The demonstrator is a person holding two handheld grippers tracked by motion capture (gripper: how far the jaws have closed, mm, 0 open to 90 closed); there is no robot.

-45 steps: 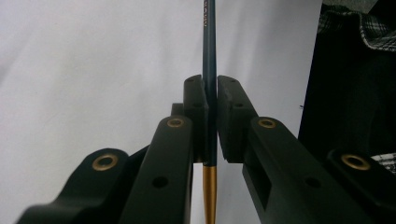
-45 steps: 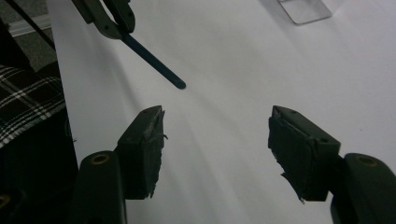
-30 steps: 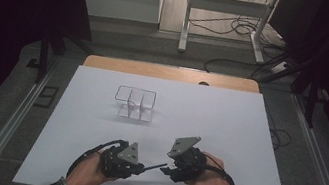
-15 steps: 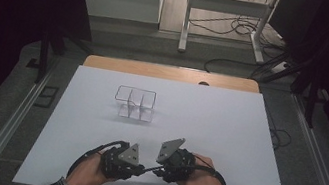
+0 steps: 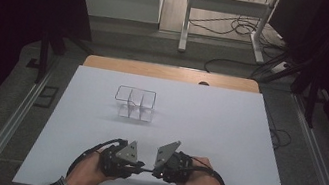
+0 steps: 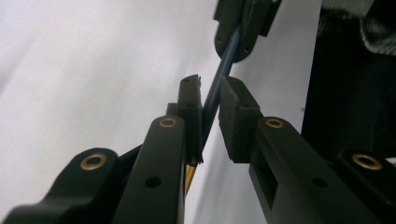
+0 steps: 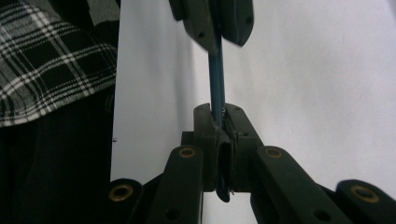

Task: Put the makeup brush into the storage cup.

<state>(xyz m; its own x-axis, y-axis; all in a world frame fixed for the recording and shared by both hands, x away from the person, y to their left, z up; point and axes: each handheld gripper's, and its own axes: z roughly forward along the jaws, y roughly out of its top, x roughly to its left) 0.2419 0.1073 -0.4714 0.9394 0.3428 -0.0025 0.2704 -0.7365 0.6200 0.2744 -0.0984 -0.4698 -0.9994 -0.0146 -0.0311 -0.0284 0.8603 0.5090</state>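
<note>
A thin blue pen (image 5: 147, 171) with a gold tip spans between my two grippers, low over the near edge of the white table (image 5: 226, 133). My right gripper (image 7: 219, 111) is shut on the pen (image 7: 216, 79); its jaws have just been closing on it. My left gripper (image 6: 210, 88) has the pen (image 6: 223, 70) between its pads, but a narrow gap shows beside it; these jaws have just been opening a little. In the high view the left gripper (image 5: 138, 168) and right gripper (image 5: 156, 173) point at each other, tips almost touching.
A clear box with dividers (image 5: 135, 102) stands on the white sheet in the middle, well beyond the hands. A wooden strip (image 5: 171, 73) borders the far edge. Metal rails (image 5: 16, 118) run along both sides of the table.
The right hand has slid left toward the left gripper and its jaws have closed on the pen. The left hand has stayed where it was.
</note>
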